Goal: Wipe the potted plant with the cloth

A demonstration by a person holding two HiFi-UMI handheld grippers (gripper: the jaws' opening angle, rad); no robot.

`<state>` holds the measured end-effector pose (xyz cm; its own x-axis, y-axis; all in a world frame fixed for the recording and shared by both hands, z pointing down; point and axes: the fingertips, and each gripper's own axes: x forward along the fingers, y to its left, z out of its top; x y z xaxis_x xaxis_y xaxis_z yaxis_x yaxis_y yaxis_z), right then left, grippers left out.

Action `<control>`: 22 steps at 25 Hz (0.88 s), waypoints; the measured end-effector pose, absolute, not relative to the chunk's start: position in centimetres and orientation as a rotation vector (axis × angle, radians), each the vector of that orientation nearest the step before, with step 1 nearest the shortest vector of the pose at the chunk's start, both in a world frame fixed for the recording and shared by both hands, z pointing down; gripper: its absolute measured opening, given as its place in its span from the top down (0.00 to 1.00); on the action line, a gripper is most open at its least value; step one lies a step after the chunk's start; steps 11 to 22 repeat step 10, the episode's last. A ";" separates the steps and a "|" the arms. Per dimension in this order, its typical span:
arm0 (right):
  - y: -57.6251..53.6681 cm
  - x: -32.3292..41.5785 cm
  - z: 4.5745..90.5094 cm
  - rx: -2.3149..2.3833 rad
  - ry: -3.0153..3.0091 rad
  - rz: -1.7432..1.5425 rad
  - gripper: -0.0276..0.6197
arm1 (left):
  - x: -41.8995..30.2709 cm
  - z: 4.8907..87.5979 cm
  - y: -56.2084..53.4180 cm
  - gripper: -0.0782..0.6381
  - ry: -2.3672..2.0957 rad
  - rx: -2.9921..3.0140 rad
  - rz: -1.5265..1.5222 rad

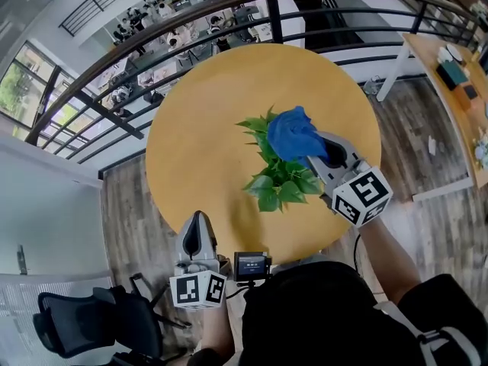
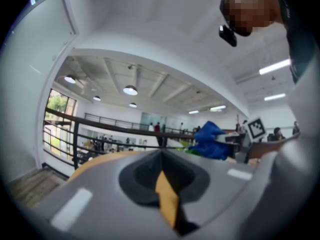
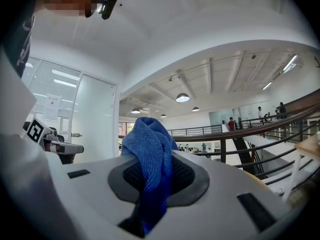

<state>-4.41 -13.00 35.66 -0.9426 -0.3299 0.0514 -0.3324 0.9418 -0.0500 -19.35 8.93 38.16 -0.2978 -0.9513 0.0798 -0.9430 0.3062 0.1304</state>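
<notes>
A small potted plant [image 1: 278,181] with green leaves stands near the middle of the round yellow table [image 1: 206,113]; its pot is hidden under the leaves. A bunched blue cloth [image 1: 293,134] rests on the plant's top right leaves, and my right gripper [image 1: 320,149] is shut on it. In the right gripper view the cloth [image 3: 150,154] fills the seam between the jaws and rises in a fold beyond them. My left gripper [image 1: 197,218] is shut at the table's near edge, apart from the plant, holding nothing. From the left gripper view the cloth [image 2: 212,140] shows ahead to the right.
A dark metal railing [image 1: 229,21] curves behind the table, with a lower floor and people beyond it. A wooden desk [image 1: 450,90] stands at the right. A black office chair [image 1: 84,319] sits at the lower left. A small black device [image 1: 252,265] hangs at my chest.
</notes>
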 end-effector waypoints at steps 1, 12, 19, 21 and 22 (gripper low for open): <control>-13.0 -4.4 35.7 0.516 -3.055 0.090 0.85 | -19.3 38.1 8.9 0.89 -2.421 1.769 -0.086; -12.5 -4.3 35.4 0.479 -3.055 0.085 0.85 | -18.5 38.0 8.9 0.89 -2.415 1.760 -0.081; -12.5 -4.3 35.4 0.479 -3.055 0.085 0.85 | -18.5 38.0 8.9 0.89 -2.415 1.760 -0.081; -12.5 -4.3 35.4 0.479 -3.055 0.085 0.85 | -18.5 38.0 8.9 0.89 -2.415 1.760 -0.081; -12.5 -4.3 35.4 0.479 -3.055 0.085 0.85 | -18.5 38.0 8.9 0.89 -2.415 1.760 -0.081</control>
